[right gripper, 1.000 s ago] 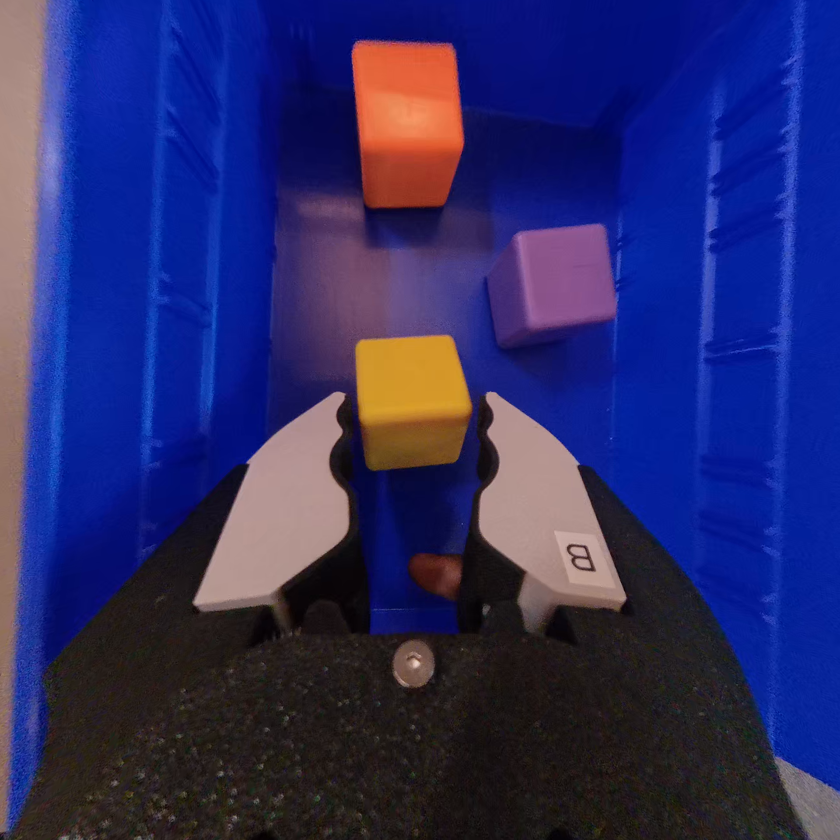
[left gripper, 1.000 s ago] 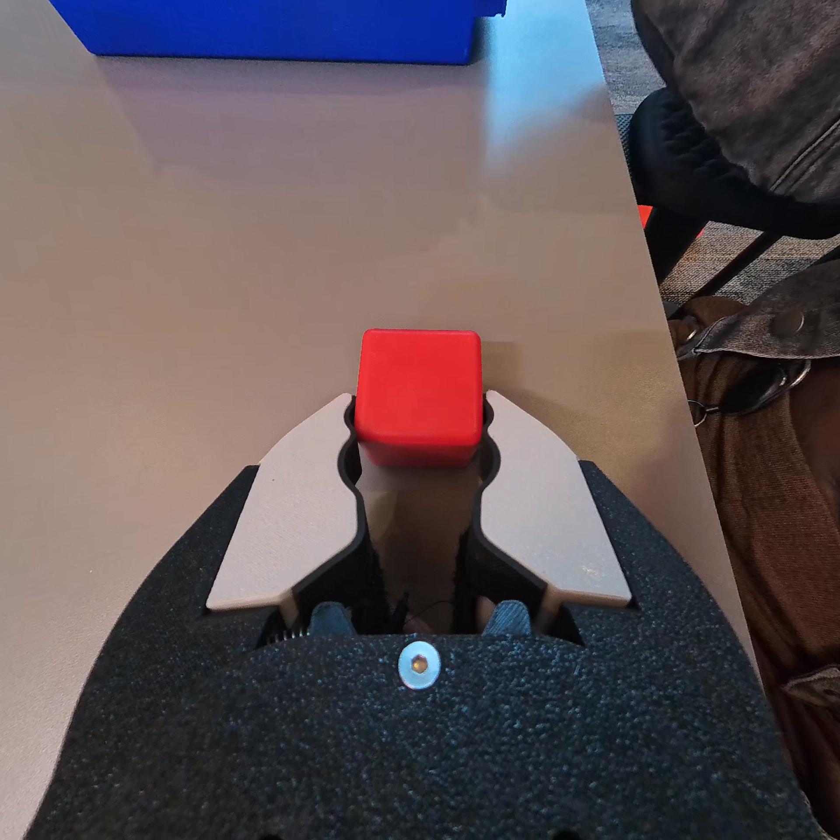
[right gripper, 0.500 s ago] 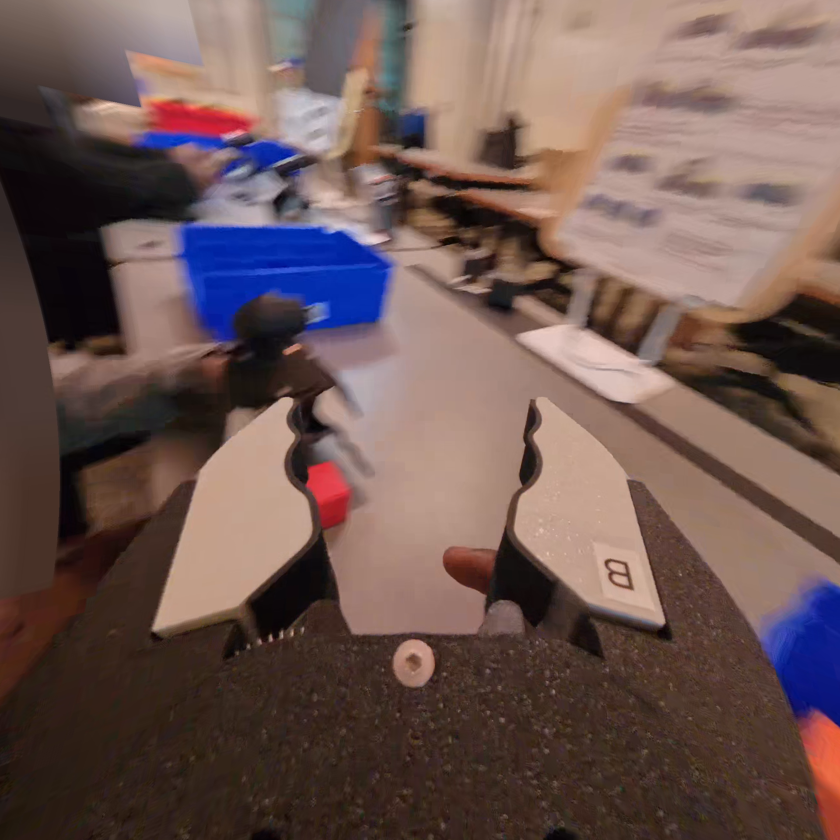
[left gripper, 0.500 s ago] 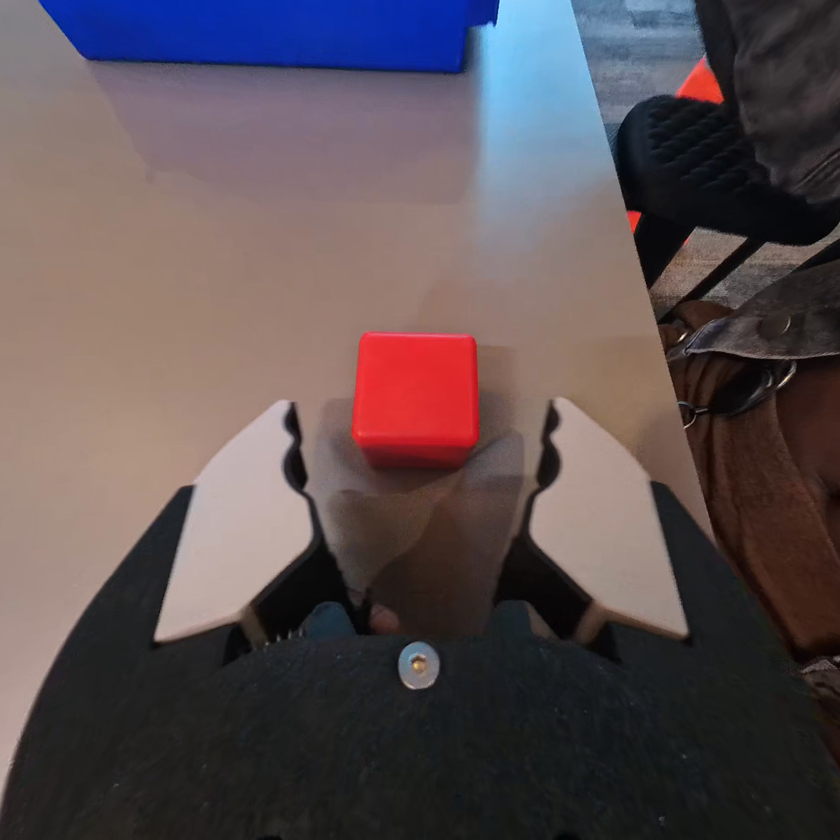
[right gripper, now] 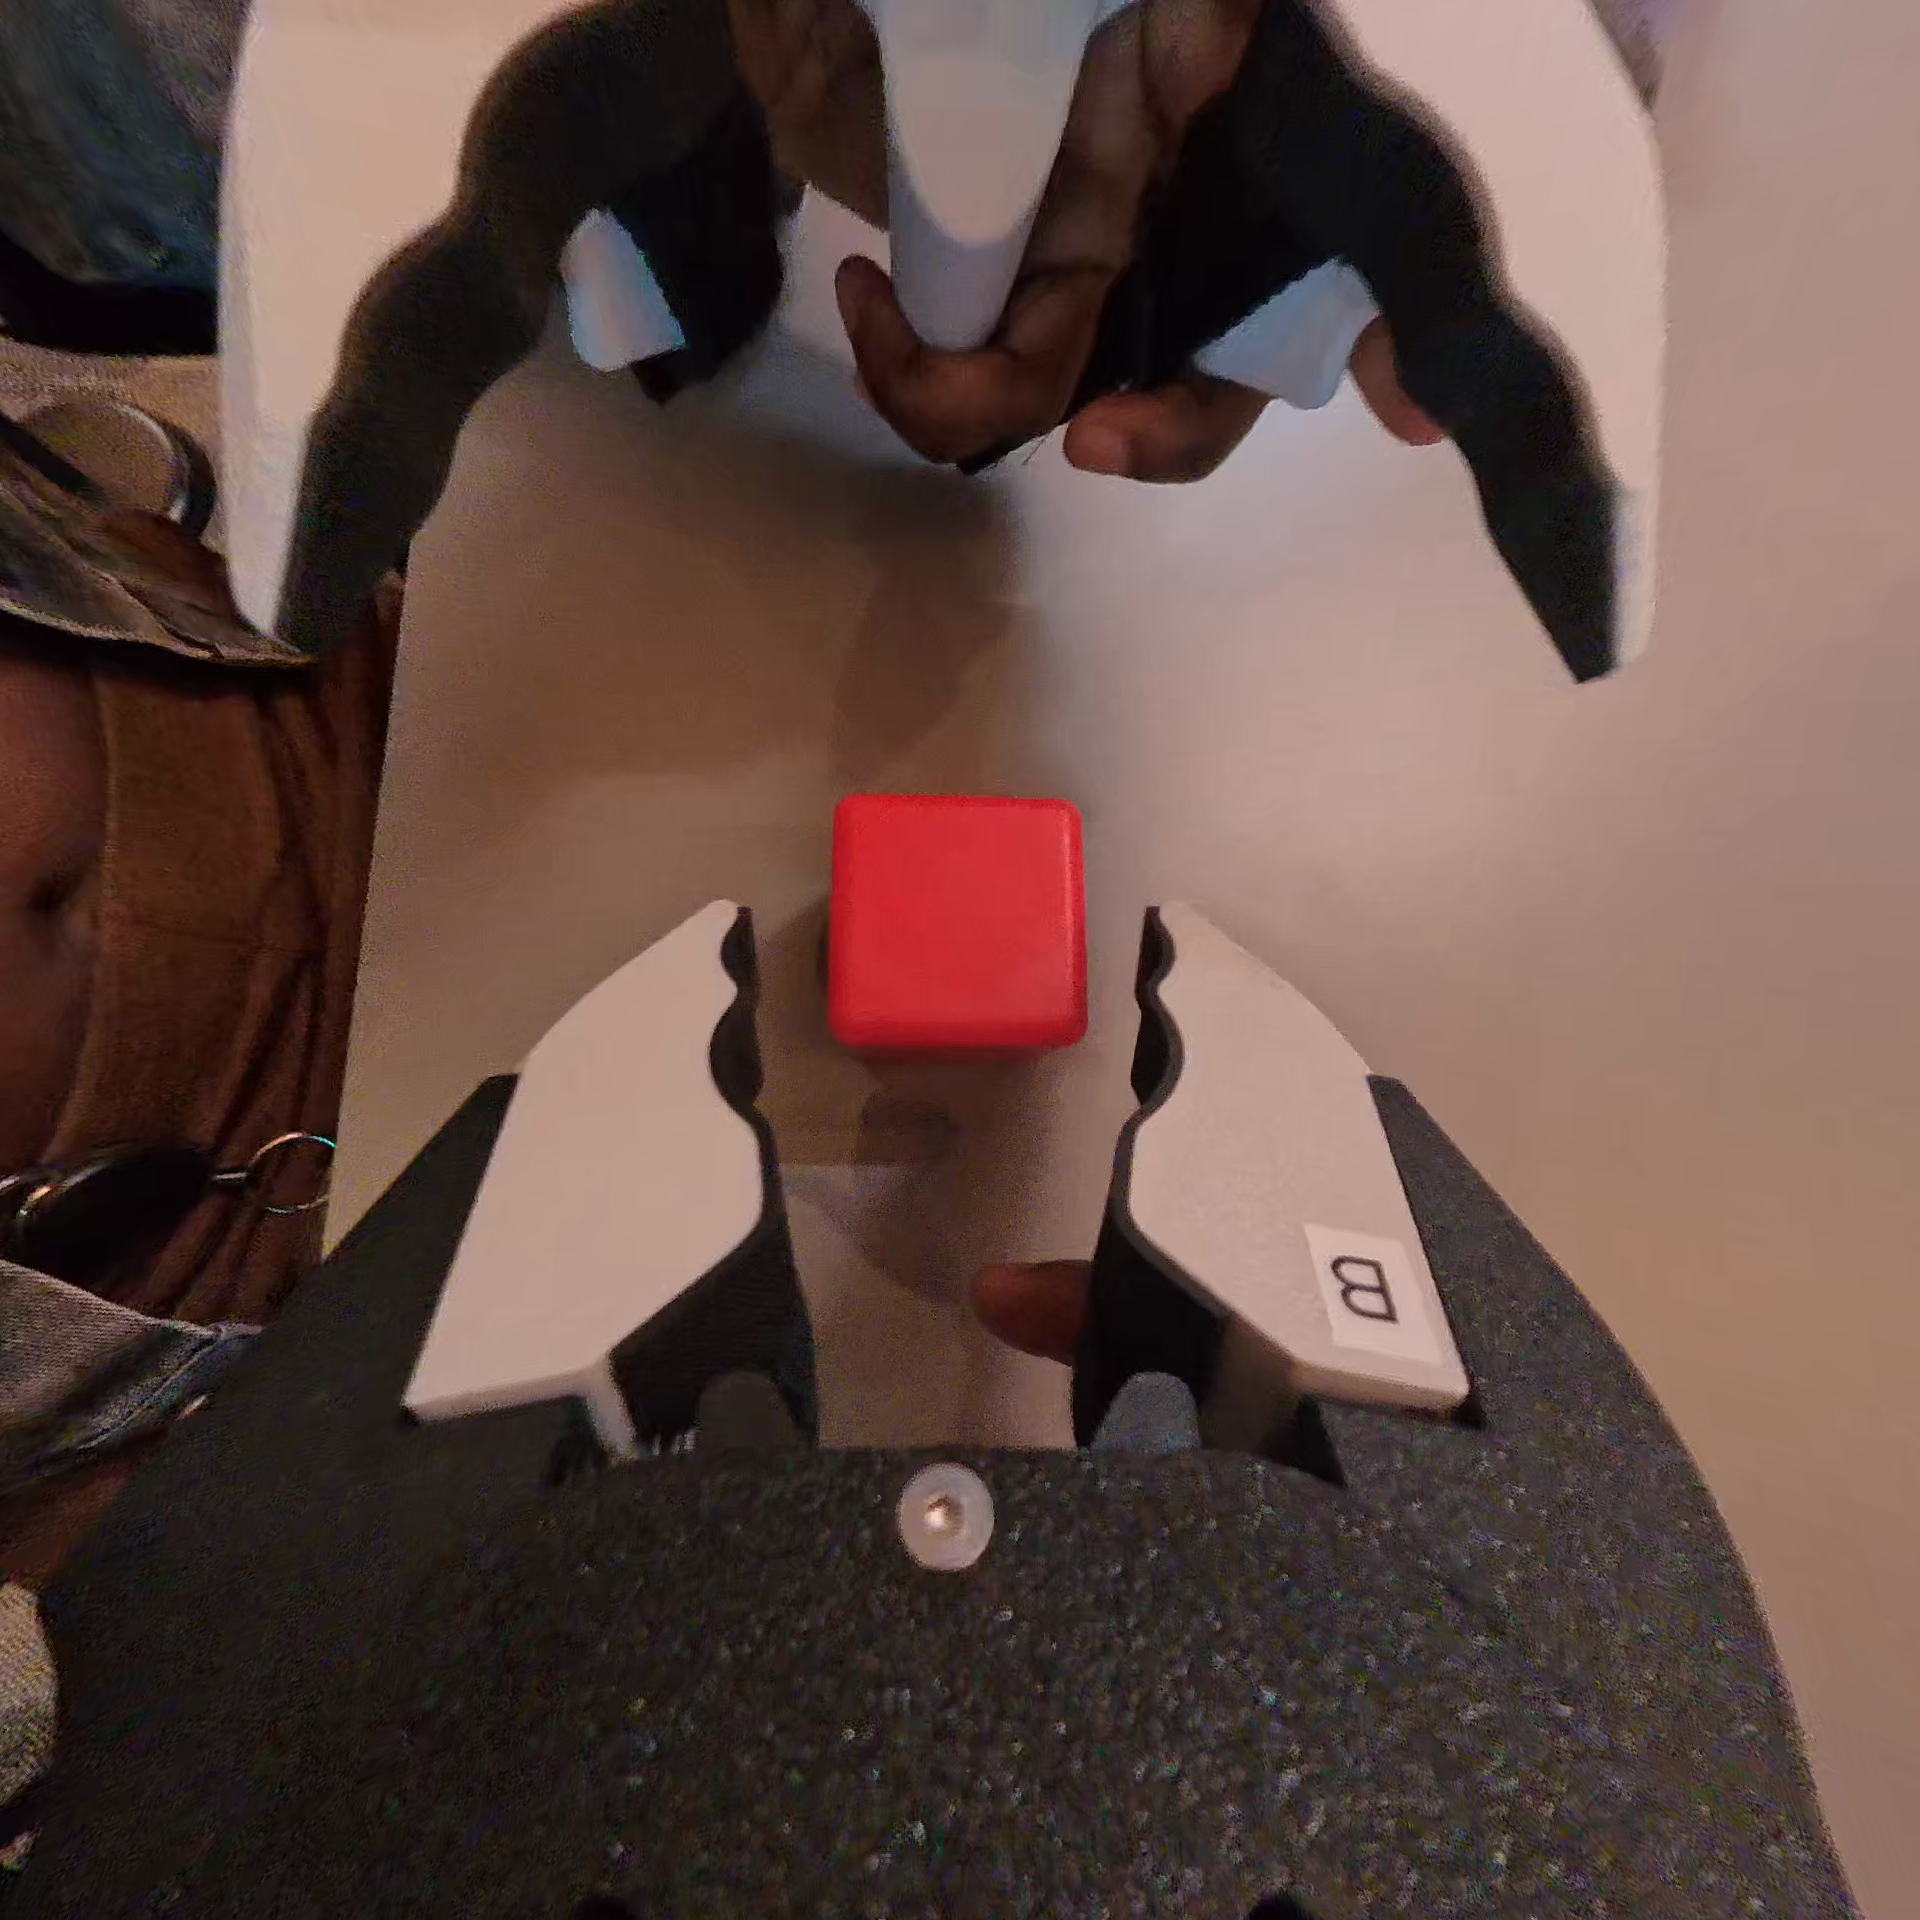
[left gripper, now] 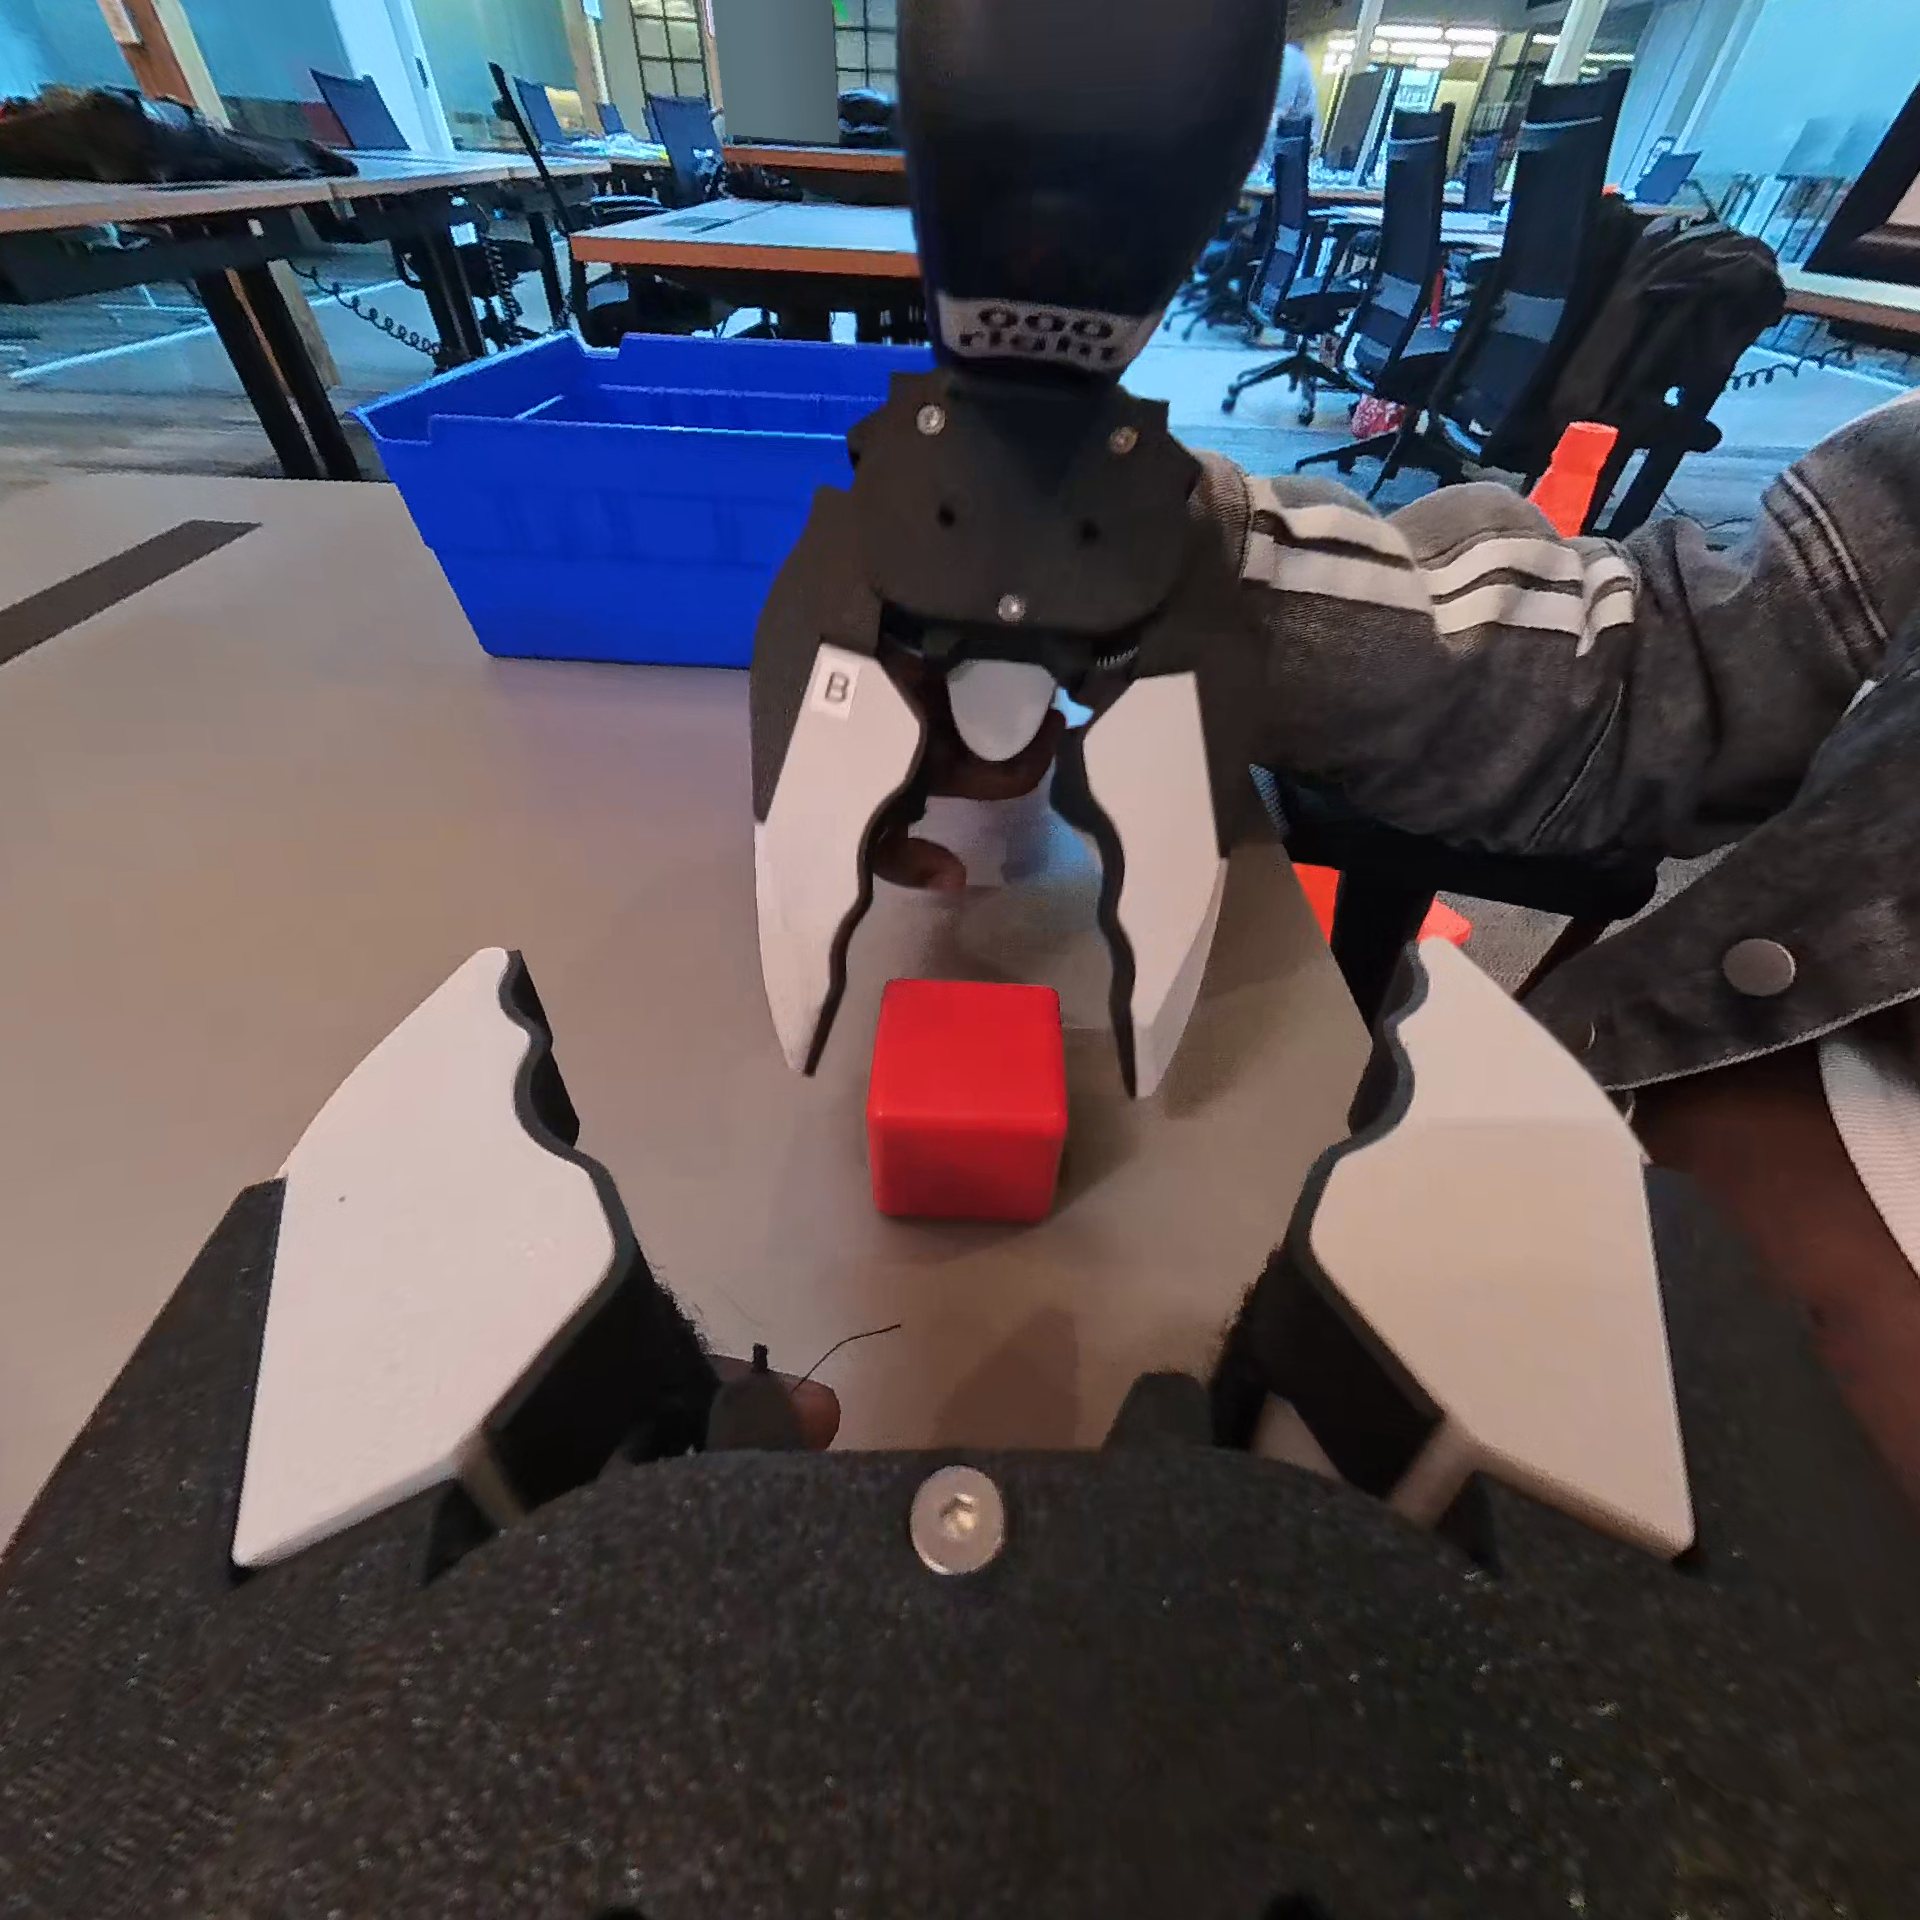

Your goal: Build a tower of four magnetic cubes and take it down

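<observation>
Grey table point(left gripper: 312, 831): one red cube point(left gripper: 966, 1101), alone. Left gripper point(left gripper: 956, 1049) spread wide, empty. Right gripper point(right gripper: 945, 966) straddles cube, pads clear of it. I judge: takedown step; next, pinch, carry to blue bin point(left gripper: 623, 520).

The inside floor of the blue plastic bin point(left gripper: 623, 520) is hidden behind its near wall, and its right end disappears behind the black right gripper point(left gripper: 966, 1039). That gripper's upper body is cut off by the top edge of the left wrist view. In the right wrist view, the left gripper point(right gripper: 935, 644) is blurred and cropped at the top. The glossy red cube point(right gripper: 956, 925) shows only its top there; its sides are hidden.
</observation>
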